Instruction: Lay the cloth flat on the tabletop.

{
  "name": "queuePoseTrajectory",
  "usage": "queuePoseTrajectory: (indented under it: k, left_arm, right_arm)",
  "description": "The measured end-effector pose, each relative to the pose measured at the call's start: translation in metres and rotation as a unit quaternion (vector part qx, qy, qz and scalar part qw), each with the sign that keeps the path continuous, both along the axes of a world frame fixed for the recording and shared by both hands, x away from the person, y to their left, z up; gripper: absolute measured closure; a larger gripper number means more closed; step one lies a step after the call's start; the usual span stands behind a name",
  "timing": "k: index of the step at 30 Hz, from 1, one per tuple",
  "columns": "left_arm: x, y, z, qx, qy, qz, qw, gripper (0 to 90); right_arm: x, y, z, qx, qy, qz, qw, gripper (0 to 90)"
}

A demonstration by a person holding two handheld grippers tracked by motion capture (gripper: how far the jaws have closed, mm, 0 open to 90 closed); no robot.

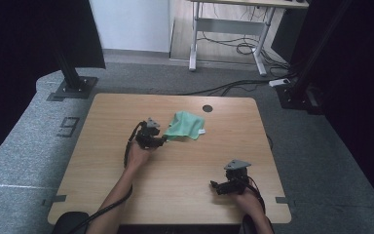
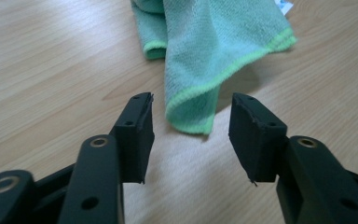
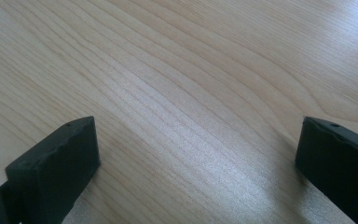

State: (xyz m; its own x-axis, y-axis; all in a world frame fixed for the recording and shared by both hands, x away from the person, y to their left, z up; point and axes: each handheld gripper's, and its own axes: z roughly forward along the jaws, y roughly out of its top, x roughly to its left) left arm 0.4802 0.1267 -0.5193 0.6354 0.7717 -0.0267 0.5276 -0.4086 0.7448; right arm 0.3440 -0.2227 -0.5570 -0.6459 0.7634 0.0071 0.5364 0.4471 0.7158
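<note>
While left tongs (image 2: 191,135) gape at cloth (image 2: 214,51) | right tongs (image 3: 196,163) spread | table (image 1: 126,195) bare

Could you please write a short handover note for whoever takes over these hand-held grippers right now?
Left hand-held gripper: jaws part-open around the near corner of the green cloth, pads not yet pressing it.
Right hand-held gripper: open over bare wooden table, near the front right edge, holding nothing.
Cloth: crumpled, past the table's middle, near the round cable hole.
Done: left approach to the corner.
Left: close on the corner, then handle the cloth, probably with both grippers.
</note>
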Motion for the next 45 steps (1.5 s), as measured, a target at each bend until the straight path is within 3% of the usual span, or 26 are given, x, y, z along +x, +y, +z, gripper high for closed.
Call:
queuePoseTrajectory:
  k: [5, 7, 12, 18, 21, 22, 26, 31, 38, 45]
  left_arm:
    - [0.009, -0.007, -0.008, 0.019, 0.004, 0.005, 0.9998, 52.6]
    - [0.012, -0.008, -0.011, 0.018, 0.006, 0.009, 0.9998, 51.9]
    - [0.02, -0.013, -0.025, 0.031, 0.009, 0.032, 0.999, 42.8]
    - [0.025, -0.011, -0.027, 0.029, 0.012, 0.056, 0.9979, 25.9]
    - [0.024, -0.012, -0.023, 0.041, -0.003, 0.065, 0.997, 26.2]
    - [0.024, -0.012, -0.022, 0.038, 0.001, 0.063, 0.9973, 26.2]
    - [0.029, -0.015, -0.023, 0.06, 0.007, 0.063, 0.9962, 24.4]
    - [0.033, -0.008, -0.026, 0.036, 0.031, 0.08, 0.9957, 20.7]
    - [0.03, -0.007, -0.023, 0.044, 0.045, 0.08, 0.9948, 20.3]
    - [0.013, -0.001, -0.023, 0.045, 0.048, 0.07, 0.9954, 20.5]
  right_arm:
    - [0.0, 0.0, 0.0, 0.0, 0.0, 0.0, 1.0, 0.0]
    - [0.0, 0.0, 0.0, 0.0, 0.0, 0.0, 1.0, 0.0]
    - [0.0, 0.0, 0.0, 0.0, 0.0, 0.0, 1.0, 0.0]
    - [0.0, 0.0, 0.0, 0.0, 0.0, 0.0, 1.0, 0.0]
    - [0.0, 0.0, 0.0, 0.0, 0.0, 0.0, 1.0, 0.0]
    - [0.0, 0.0, 0.0, 0.0, 0.0, 0.0, 1.0, 0.0]
    - [0.0, 0.0, 0.0, 0.0, 0.0, 0.0, 1.0, 0.0]
    - [0.0, 0.0, 0.0, 0.0, -0.001, 0.0, 1.0, 0.0]
    - [0.0, 0.0, 0.0, 0.0, -0.002, 0.001, 1.0, 0.0]
    - [0.0, 0.0, 0.0, 0.0, 0.0, 0.0, 1.0, 0.0]
